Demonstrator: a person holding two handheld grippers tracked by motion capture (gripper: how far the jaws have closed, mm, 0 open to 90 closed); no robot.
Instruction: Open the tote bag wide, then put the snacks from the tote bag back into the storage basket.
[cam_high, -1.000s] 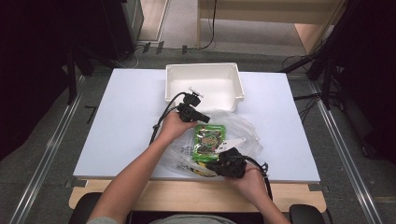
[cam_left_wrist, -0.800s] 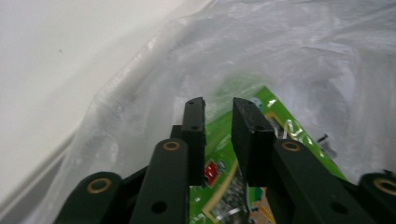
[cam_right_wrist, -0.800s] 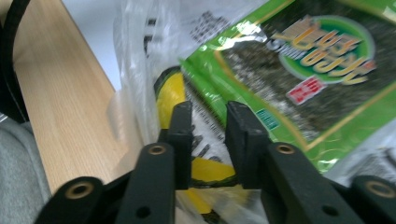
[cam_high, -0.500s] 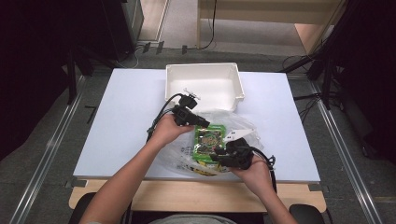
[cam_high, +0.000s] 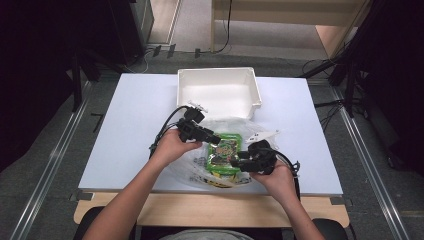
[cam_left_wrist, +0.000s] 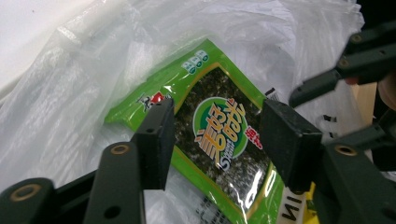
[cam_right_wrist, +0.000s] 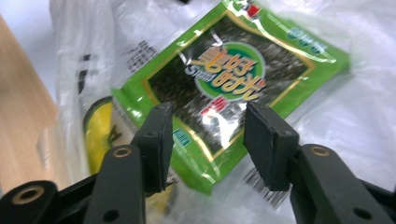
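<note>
The green packet (cam_high: 226, 151) lies flat on a clear plastic bag (cam_high: 200, 167) at the near middle of the white desk (cam_high: 130, 135), in front of the white bin (cam_high: 220, 92). A yellow packet (cam_high: 220, 180) peeks out from under its near end.

The left tool (cam_high: 212, 138) sits at the packet's far left corner, jaws pointing right across it. In the left gripper view its pads (cam_left_wrist: 159, 135) stand wide apart above the packet (cam_left_wrist: 219, 135), with nothing pressed between them; the jaws have just been opening. The right tool (cam_high: 239, 159) is at the packet's near right edge, pointing left. In the right gripper view its pads (cam_right_wrist: 161, 140) stand at a middling gap over the packet's (cam_right_wrist: 233, 79) near end, not gripping it; these jaws too have just been opening.

Against the frame 1 second ago, both tools then sat closer in over the packet, the left at its far edge and the right at its near edge. Now each has drawn outward, the left to the left, the right to the right, and the packet shows more fully between them. The packet, bag and bin lie about where they did.
</note>
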